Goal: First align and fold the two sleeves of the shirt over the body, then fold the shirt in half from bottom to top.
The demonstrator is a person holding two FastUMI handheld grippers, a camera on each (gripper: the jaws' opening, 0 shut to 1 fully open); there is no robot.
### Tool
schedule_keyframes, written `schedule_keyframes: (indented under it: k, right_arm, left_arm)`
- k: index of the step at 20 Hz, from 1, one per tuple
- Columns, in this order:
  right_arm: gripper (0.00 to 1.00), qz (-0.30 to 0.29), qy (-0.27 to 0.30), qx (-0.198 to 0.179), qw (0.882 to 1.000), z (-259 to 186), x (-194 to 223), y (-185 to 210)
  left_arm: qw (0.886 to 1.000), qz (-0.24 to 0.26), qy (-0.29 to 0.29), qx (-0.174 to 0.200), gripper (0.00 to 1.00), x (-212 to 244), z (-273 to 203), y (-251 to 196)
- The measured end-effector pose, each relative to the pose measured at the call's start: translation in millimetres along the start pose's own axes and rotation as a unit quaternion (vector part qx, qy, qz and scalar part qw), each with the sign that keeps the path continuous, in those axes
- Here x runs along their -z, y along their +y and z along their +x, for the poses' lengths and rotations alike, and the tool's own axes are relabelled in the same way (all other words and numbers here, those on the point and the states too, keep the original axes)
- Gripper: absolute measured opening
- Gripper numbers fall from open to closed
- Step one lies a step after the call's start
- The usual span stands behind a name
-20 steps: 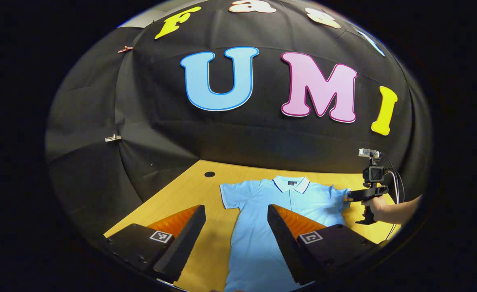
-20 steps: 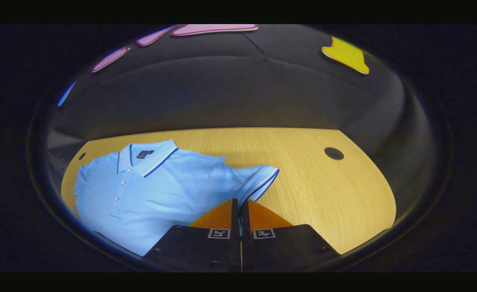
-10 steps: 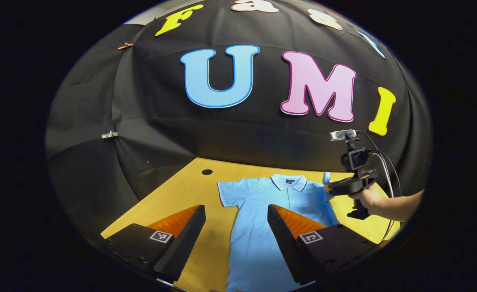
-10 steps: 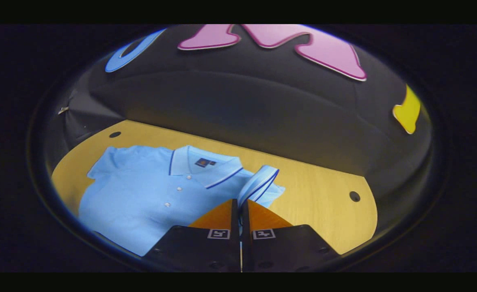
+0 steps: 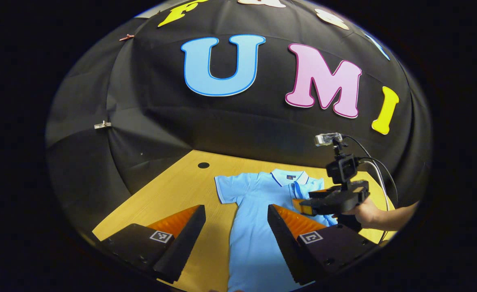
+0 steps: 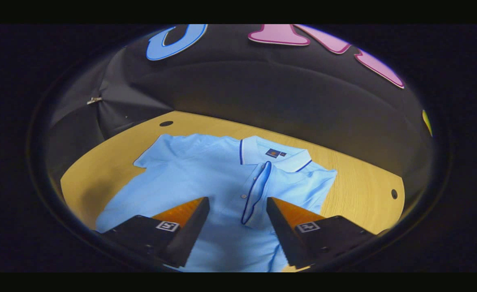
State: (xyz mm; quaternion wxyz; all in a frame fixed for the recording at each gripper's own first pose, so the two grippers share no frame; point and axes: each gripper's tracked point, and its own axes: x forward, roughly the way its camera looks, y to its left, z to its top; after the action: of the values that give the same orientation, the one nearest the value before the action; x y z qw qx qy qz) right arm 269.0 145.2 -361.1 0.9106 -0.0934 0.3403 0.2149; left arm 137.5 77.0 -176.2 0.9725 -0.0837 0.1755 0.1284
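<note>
A light blue polo shirt point(image 5: 258, 211) point(image 6: 206, 174) lies face up on the wooden table, collar toward the wall. One sleeve point(image 6: 256, 194) is folded over the chest, its striped cuff along the button placket. The other sleeve point(image 5: 227, 190) point(image 6: 157, 151) lies spread out flat. My right gripper point(image 6: 238, 211) point(image 5: 305, 203) hovers open just above the folded sleeve, which shows between its fingers untouched. A hand point(image 5: 364, 213) holds that gripper. My left gripper point(image 5: 234, 227) stands open over the shirt's lower body, gripping nothing.
The table point(image 5: 169, 194) point(image 6: 364, 190) runs up to the black cloth wall. Round cable holes point(image 5: 203, 165) point(image 6: 393, 193) sit near its back corners. A cable point(image 5: 378, 174) trails from the right gripper. Bare wood lies to the left of the shirt.
My right gripper carried the sleeve up and across onto the chest, then opened and let it go. My left gripper stayed open and hardly moved.
</note>
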Motion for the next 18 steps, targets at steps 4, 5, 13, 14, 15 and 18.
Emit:
schedule_keyframes:
  k: [4,5,13,14,15,18]
  right_arm:
    - [0.99,-0.006,-0.016,0.040,0.999,-53.0,5.4,-41.6]
    - [0.96,0.002,-0.019,0.040,0.999,-64.7,5.9,-46.0]
    - [0.98,0.009,-0.050,0.100,0.994,-178.9,17.7,-123.3]
    - [0.98,0.017,-0.052,0.107,0.993,-190.0,18.5,-131.5]
    - [0.98,0.028,-0.058,0.112,0.992,-196.6,16.9,-136.1]
    - [0.98,0.043,-0.079,0.141,0.986,-215.2,12.6,-159.9]
  left_arm:
    - [1.000,-0.011,0.013,0.006,0.98,-2.8,52.5,8.1]
    - [1.000,-0.003,0.017,0.001,0.98,-3.5,65.5,12.5]
    - [0.999,-0.018,0.051,-0.007,0.98,9.9,179.0,30.2]
    - [0.998,-0.025,0.062,-0.008,0.98,17.7,194.4,32.1]
    - [0.997,-0.025,0.077,-0.011,0.98,26.5,210.1,34.6]
    - [0.993,-0.017,0.117,-0.022,0.98,54.2,248.4,43.4]
